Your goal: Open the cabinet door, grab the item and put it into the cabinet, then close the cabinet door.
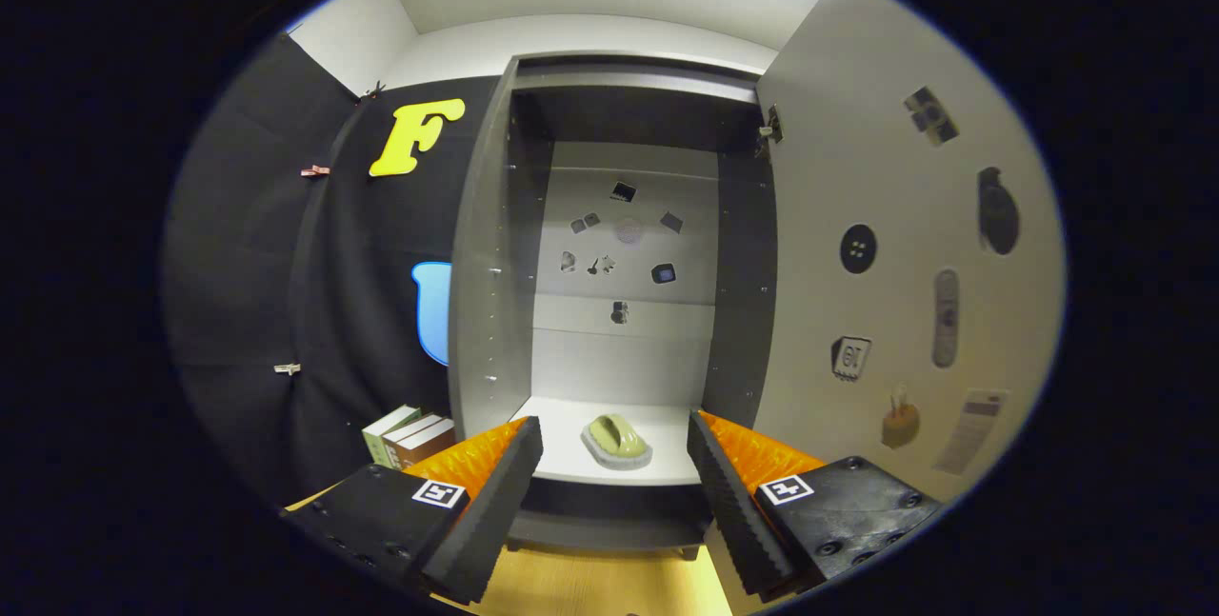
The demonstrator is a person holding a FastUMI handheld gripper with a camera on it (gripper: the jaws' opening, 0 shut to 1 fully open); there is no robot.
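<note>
Gripper view: the cabinet (495, 245) stands open, its door (857, 168) swung out to the right. The item (617, 441), a small greenish object, lies on the bottom shelf (562, 464) inside, just beyond the fingers. The tool (614, 468) is released, its fingers wide apart and holding nothing. The step in hand seems to be closing: I would draw back clear, go around the door's outer side, and push it evenly until it shuts. Books (409, 437) stand left on the desk (590, 587).
</note>
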